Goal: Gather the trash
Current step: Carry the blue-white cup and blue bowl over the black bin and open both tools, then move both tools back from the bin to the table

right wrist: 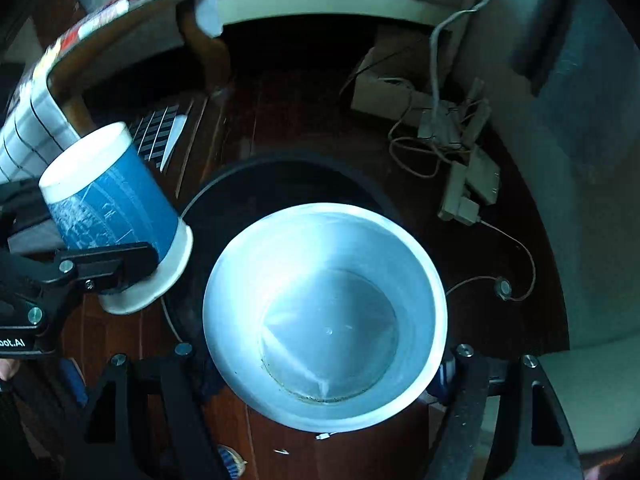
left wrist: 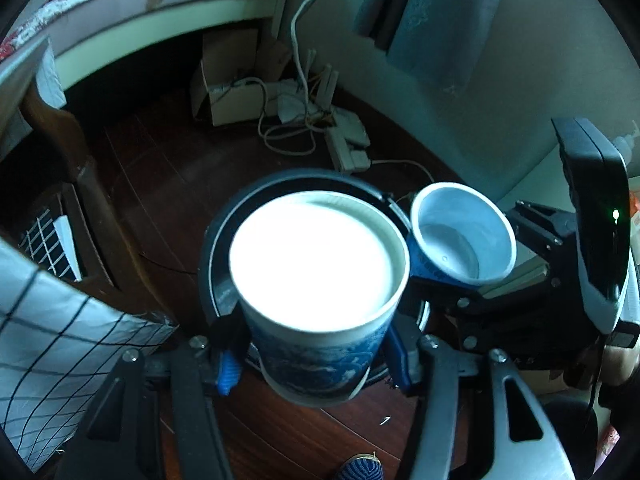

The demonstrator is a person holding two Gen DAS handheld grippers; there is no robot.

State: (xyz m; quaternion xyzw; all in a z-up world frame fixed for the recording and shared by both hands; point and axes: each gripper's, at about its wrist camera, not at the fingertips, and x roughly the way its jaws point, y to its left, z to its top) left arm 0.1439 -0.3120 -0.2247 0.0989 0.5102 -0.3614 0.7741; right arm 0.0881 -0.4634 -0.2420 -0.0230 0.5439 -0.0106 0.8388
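My left gripper [left wrist: 316, 364] is shut on a blue-and-white paper cup [left wrist: 320, 276], held upside down with its white bottom toward the camera; the same cup shows in the right wrist view [right wrist: 112, 208]. My right gripper [right wrist: 324, 364] is shut on a second paper cup [right wrist: 324, 320], its empty white inside facing the camera; it also shows in the left wrist view [left wrist: 464, 236]. Both cups hang over a round black trash bin [left wrist: 216, 248], whose rim also shows in the right wrist view [right wrist: 280, 168], standing on the dark wood floor.
A cardboard box [left wrist: 228, 80], a power strip [left wrist: 348, 144] and tangled cables [right wrist: 436, 140] lie on the floor by the pale wall. A bed edge [left wrist: 160, 12] runs along the top. A checked cloth [left wrist: 60, 340] hangs at the left.
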